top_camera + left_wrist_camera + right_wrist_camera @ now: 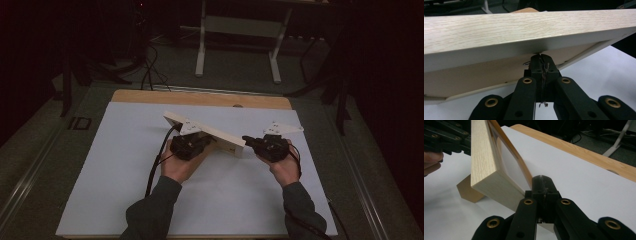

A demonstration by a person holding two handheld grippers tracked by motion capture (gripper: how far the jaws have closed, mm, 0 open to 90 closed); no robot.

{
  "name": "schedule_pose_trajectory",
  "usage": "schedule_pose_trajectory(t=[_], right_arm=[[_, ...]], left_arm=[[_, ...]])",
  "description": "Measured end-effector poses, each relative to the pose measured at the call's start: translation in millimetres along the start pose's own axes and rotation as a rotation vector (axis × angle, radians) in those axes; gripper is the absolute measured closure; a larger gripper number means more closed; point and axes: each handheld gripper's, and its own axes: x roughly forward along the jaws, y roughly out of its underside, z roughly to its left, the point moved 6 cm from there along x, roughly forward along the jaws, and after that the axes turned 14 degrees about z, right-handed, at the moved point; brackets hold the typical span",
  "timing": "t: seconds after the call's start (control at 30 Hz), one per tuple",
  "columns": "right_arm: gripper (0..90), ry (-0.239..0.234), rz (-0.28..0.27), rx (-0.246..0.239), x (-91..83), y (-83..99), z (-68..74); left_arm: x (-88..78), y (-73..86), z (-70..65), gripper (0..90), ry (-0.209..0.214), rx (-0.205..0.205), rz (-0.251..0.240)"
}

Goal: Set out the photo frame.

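Picture frame (206,131) of pale wood stood tilted on the white surface (125,165), left tool (200,142) and right tool (248,140) each closed against its back.

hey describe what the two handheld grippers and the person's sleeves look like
Both the left gripper and right gripper are black, each topped by a pale three-cornered plate and trailing a black cable. Up close, the jaws are black linked bars with brass-coloured rivets. The person wears dark grey-green long sleeves.
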Motion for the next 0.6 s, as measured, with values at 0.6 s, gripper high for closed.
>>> schedule_pose_trajectory(t=[0.6], right_arm=[[90.0, -0.047, 0.013, -0.052, 3.0, -1.5, 12.6]], left_arm=[[1.9, -1.7, 1.6, 89.9, -0.010, -0.023, 0.004]])
